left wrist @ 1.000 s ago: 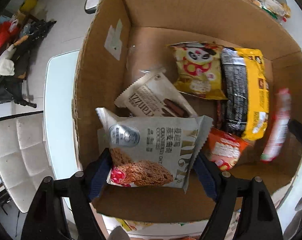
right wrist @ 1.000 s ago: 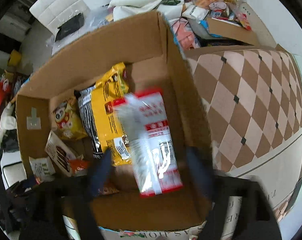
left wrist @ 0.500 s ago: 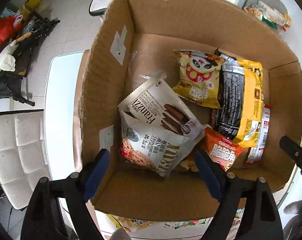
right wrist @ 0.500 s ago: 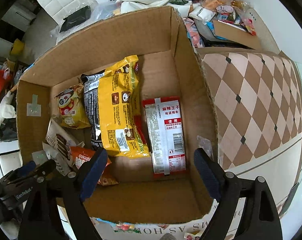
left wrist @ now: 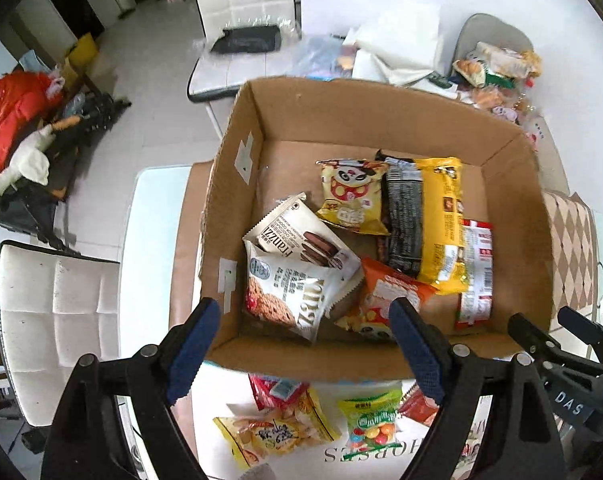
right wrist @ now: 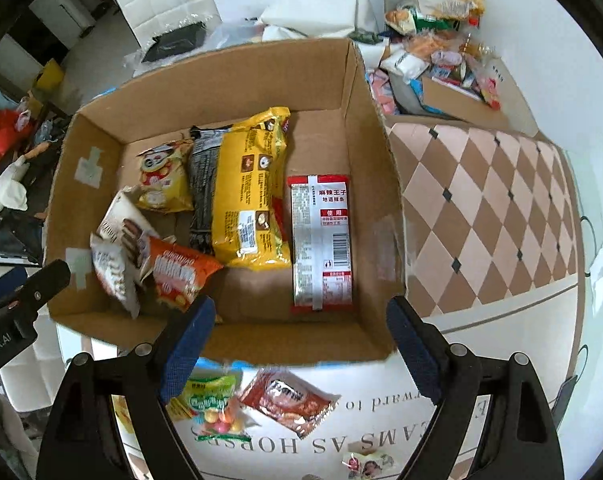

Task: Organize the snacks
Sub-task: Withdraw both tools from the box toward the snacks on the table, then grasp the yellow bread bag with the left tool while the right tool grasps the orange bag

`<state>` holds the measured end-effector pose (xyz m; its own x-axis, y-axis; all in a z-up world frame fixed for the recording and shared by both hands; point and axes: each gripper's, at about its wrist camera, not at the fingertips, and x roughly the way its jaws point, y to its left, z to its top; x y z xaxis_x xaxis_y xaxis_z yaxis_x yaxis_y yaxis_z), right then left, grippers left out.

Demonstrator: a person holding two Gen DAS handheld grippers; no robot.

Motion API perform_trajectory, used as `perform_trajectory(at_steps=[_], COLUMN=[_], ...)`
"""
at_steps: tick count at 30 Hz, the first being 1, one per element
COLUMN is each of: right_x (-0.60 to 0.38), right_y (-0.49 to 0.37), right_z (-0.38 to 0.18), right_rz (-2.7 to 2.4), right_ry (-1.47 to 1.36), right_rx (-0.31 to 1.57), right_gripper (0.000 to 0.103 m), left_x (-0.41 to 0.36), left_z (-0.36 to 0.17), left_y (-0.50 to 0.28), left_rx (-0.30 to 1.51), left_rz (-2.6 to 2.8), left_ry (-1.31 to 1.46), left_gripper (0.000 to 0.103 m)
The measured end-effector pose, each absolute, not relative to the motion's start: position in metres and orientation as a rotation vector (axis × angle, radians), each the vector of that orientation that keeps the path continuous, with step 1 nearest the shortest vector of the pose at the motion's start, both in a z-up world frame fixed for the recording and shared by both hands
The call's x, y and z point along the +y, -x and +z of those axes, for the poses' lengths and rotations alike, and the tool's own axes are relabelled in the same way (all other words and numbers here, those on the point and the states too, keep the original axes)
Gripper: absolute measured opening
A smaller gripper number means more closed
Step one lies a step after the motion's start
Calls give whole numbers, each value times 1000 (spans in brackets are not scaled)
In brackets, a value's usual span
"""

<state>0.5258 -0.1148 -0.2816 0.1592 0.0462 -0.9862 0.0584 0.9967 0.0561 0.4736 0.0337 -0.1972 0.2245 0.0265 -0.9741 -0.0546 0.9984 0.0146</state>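
Left wrist view: left claw point(left wrist: 303, 344) spread wide, nothing between its blue pads, hovering at the near rim of the cardboard box point(left wrist: 381, 120). Inside, oat cookie pack point(left wrist: 287, 300) lying over the lower half of the Franzzi pack point(left wrist: 297, 232); panda snack bag point(left wrist: 351, 196) beside the yellow-and-black bag point(left wrist: 425, 216); orange pack point(left wrist: 385, 292) partly hidden behind the right pad. Red-and-silver packet point(left wrist: 475, 272) tucked half under the yellow bag. On the bench point(left wrist: 381, 456) below the box, green candy bag point(left wrist: 371, 420) and a pale chip bag point(left wrist: 273, 436), both cut by the claw arms.

Right wrist view: right claw point(right wrist: 299, 346) likewise spread and empty, near the box rim point(right wrist: 301, 348). Red-and-silver packet point(right wrist: 321, 240) flat on the box floor, fully visible here. Green candy bag point(right wrist: 213, 408) blurred, print unreadable. Reddish wrapper point(right wrist: 287, 400) just beside it on the bench.
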Motion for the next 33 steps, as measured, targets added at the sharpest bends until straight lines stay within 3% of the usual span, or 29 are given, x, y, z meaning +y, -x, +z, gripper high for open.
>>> perform_trajectory(at_steps=[21,28,33], right_x=[-104,-96,-90], right_y=[-395,-362,-333], right_z=[-153,-150,-194], right_rz=[25,79,164], right_ry=[-62,-90,-91], right_rx=[1124,1163,1332], right_gripper=[90,90,90], left_x=[19,22,30], left_z=[-104,-103,-143], left_y=[-340,-311,-278], left_rx=[1078,1094,1198], left_rz=[41,41,56], left_ry=[6,16,-3], left_gripper=[86,86,86])
